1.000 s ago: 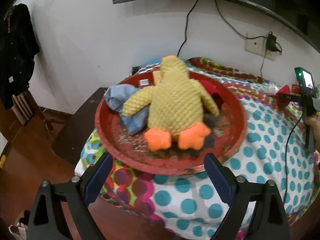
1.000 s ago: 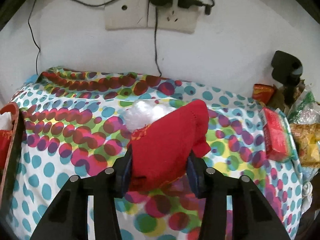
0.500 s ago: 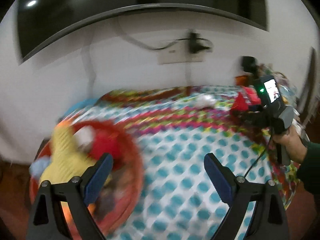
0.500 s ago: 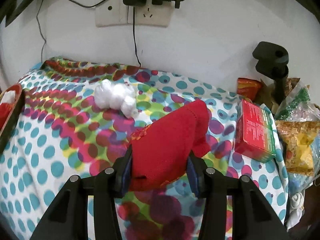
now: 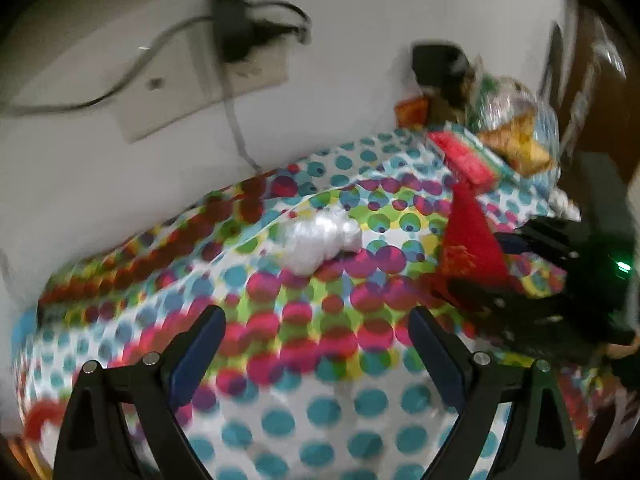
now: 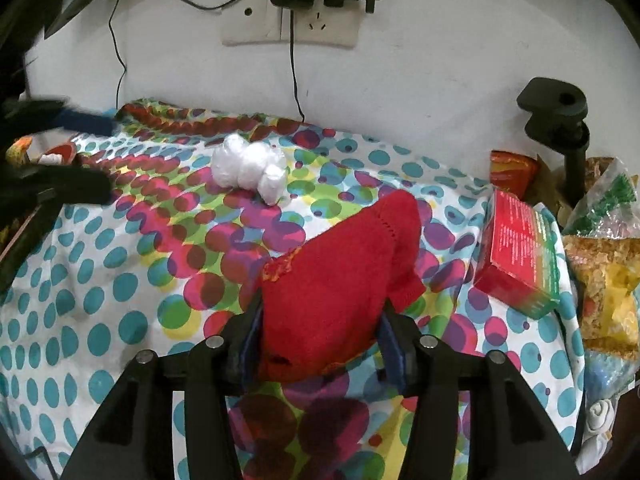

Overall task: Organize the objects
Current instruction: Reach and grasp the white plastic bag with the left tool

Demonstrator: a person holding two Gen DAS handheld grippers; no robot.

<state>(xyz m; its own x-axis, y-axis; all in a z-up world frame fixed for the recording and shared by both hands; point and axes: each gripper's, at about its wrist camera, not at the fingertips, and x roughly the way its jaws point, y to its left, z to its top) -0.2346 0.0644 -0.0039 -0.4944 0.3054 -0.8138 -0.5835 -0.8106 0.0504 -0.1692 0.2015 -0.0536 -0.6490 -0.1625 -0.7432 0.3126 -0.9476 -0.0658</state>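
My right gripper (image 6: 320,320) is shut on a red knitted cloth (image 6: 344,280) and holds it above the dotted bedspread (image 6: 100,312); the cloth also shows in the left wrist view (image 5: 468,248), held by the right gripper (image 5: 504,276). A white crumpled plastic bundle (image 6: 250,168) lies on the spread toward the wall, also in the left wrist view (image 5: 320,240). My left gripper (image 5: 316,344) is open and empty, in front of the bundle and apart from it. It shows at the left edge of the right wrist view (image 6: 60,164).
A red and green box (image 6: 520,256) lies at the right, also in the left wrist view (image 5: 468,156), with snack bags (image 6: 608,248) beside it. A black clamp stand (image 6: 560,120) and a wall socket with plugs (image 6: 296,12) stand behind. The red tray's edge (image 6: 24,236) is at far left.
My left gripper has swung right, away from the red tray with the yellow plush duck, toward the white bundle. My right gripper, still holding the red cloth, has drawn back a little.
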